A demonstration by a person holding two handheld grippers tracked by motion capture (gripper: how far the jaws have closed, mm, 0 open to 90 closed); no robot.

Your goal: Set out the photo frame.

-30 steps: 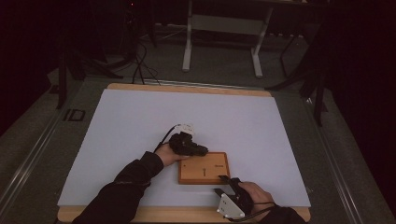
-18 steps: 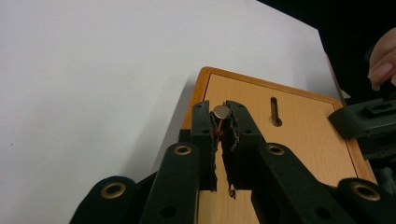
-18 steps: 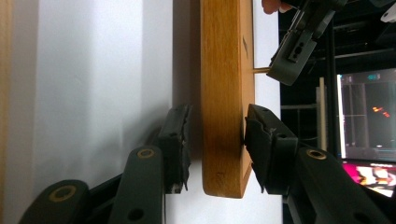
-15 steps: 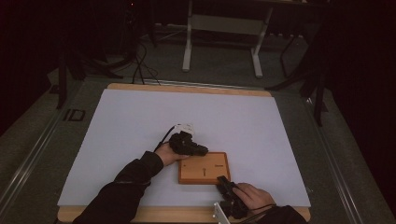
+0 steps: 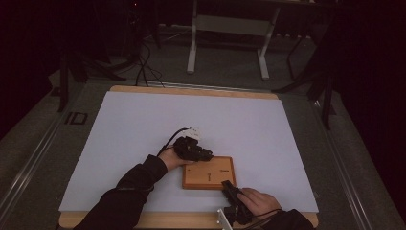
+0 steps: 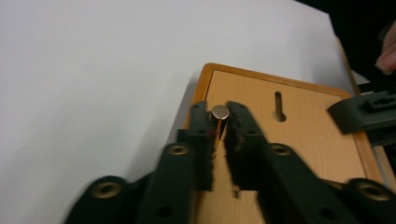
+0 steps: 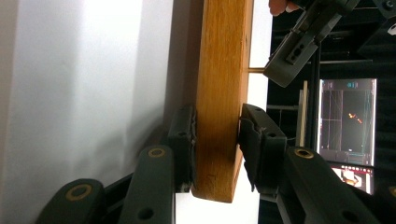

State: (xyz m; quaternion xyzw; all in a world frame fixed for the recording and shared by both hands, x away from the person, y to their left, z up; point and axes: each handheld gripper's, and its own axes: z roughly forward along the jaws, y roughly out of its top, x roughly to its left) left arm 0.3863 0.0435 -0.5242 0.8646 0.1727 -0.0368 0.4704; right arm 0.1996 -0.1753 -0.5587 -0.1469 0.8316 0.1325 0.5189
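Left gripper (image 5: 203, 154): its jaws are nearly together, pinching the shaft of a thin pin (image 6: 220, 112) with a flat round head, and they have just been opening a little; the pin stands at the near left part of the wooden board (image 5: 209, 172).
Wooden board: lies flat on the white sheet (image 5: 143, 124) in the near middle of the table, recessed face up.
Right gripper (image 5: 231, 188): its jaws straddle the board's near right edge and have just been closing, one pad against each face.
Done so far: the board looks steadied and the pin gripped.
Left to do: seemingly pulling the pin free or seating it.
Hard to tell: whether the pin's tip sits in a hole, and the keyhole slot's (image 6: 279, 106) purpose.
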